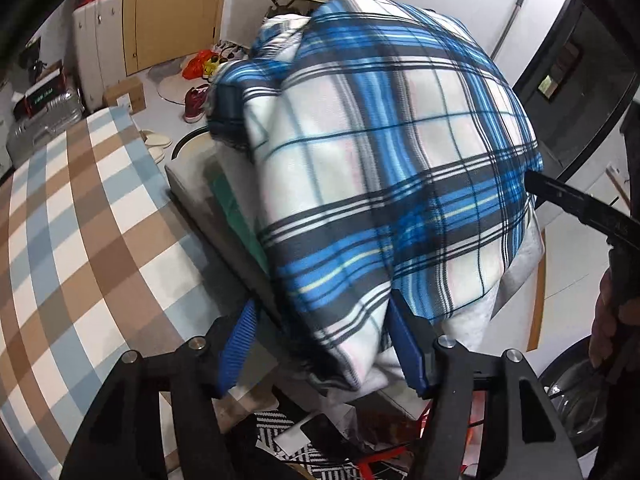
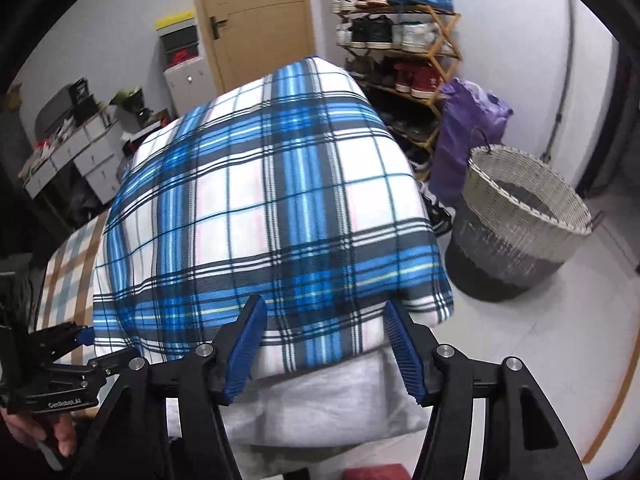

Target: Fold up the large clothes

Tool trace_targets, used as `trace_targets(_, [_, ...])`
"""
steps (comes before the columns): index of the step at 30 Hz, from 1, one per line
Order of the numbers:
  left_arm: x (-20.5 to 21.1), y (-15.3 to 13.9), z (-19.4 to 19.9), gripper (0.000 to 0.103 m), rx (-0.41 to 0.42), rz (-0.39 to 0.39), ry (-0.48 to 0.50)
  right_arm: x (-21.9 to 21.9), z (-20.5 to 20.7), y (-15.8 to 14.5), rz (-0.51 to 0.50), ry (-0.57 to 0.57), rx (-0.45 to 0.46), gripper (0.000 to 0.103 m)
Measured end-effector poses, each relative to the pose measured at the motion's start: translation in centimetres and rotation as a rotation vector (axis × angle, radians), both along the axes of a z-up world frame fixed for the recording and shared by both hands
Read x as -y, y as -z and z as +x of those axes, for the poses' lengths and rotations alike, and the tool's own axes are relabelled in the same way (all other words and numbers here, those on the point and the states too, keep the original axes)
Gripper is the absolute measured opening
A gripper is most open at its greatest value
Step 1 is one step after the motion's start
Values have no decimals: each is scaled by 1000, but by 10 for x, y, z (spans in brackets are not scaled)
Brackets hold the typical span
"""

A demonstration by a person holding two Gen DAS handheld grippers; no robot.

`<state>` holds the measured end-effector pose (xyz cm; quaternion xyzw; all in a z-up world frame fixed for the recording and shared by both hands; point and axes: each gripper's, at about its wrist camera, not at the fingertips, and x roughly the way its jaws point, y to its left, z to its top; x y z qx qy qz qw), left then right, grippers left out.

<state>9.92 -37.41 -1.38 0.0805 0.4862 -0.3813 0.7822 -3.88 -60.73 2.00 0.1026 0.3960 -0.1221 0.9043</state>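
Note:
A folded blue, white and black plaid garment (image 1: 392, 168) lies on top of a stack of folded clothes; it also fills the right wrist view (image 2: 264, 208). A grey-white folded garment (image 2: 320, 404) lies under it. My left gripper (image 1: 320, 344) is open, with its blue pads on either side of the plaid garment's near corner. My right gripper (image 2: 324, 348) is open, its pads astride the garment's near edge. The left gripper shows at the left edge of the right wrist view (image 2: 86, 334).
A checked brown, blue and white tablecloth (image 1: 80, 240) covers the table to the left. A woven laundry basket (image 2: 520, 224) stands on the floor to the right. A shoe rack (image 2: 400, 56), a purple bag (image 2: 468, 128) and a door (image 2: 256, 20) are behind.

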Motion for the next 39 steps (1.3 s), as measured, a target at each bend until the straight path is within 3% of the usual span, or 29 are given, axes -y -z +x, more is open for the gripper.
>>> trace_targets(4, [-16,-18,-12,59,105,43,-30,-13,-32,-15,4,-12,97,60])
trace_targets(7, [-40,-51,-40,59,252,-16,-55,-33,-73,-32,19,-18,247,62])
trace_targets(8, [-47,-60,-50,60,289,-40,-59,-43,-92,-37,25,-26,308,66])
trace_targets(11, [-69,-89,-88,60,417,-127,-71,-76,-137,-48,-16,-21,458,91])
trace_targets(12, [-77,-99,-103,62,464,-151,-78,-90,-154,-51,-47,-20,514,98])
trace_targets(15, [-93,-113,-131,83,583,-206,-116,-128,-195,-57,-143,-16,659,103])
trace_targets(17, [-107,-118,-148,84,651,-262,-149,-155,-224,-62,-204,-11,755,103])
trace_targets(20, [-122,-122,-170,85,659,-298,-178,-180,-247,-68,-265,23,824,103])
trace_targets(24, [-136,-118,-179,85,633,-339,-240,-202,-266,-71,-331,71,848,103])
trace_targets(29, [-142,-113,-196,101,649,-350,-260,-211,-282,-63,-307,69,851,103])
trace_targets(34, [-140,-109,-206,101,659,-331,-258,-222,-295,-56,-357,61,865,103])
trace_targets(39, [-139,-107,-210,101,686,-335,-283,-218,-303,-51,-303,67,900,103])
